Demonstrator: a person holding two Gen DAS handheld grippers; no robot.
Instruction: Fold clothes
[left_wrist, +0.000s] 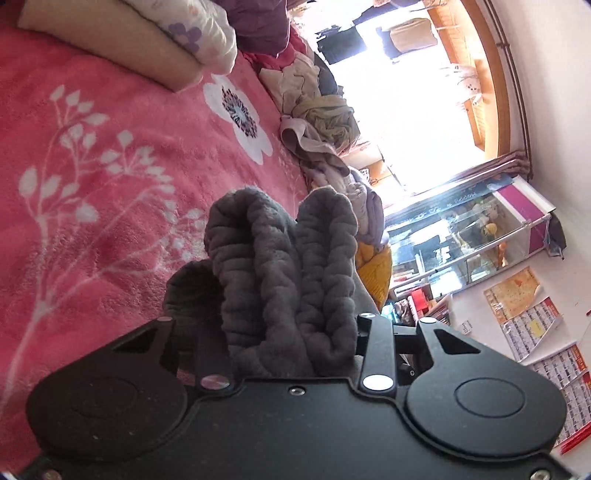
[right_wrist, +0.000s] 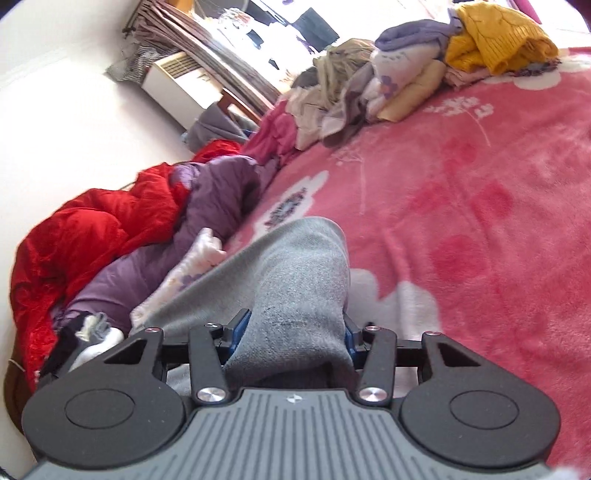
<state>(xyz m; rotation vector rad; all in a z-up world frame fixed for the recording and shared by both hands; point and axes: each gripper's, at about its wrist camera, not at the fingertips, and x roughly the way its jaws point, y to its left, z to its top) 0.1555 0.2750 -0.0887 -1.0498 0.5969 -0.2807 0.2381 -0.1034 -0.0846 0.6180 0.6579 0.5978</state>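
Note:
A grey fleecy garment (left_wrist: 280, 273) bunches up in thick folds between the fingers of my left gripper (left_wrist: 291, 332), which is shut on it; the fingertips are buried in the cloth. In the right wrist view the same grey garment (right_wrist: 299, 288) drapes over and between the fingers of my right gripper (right_wrist: 291, 332), also shut on it. Both grippers hold the cloth above a pink floral blanket (left_wrist: 110, 166) that covers the bed (right_wrist: 480, 221).
A heap of unfolded clothes (left_wrist: 317, 110) lies along the bed's far edge, with a yellow knit (right_wrist: 498, 40) and lilac pieces. A red and purple quilt (right_wrist: 147, 221) sits by the wall. A pillow (left_wrist: 122, 40), a window and a glass cabinet (left_wrist: 480, 236) stand beyond.

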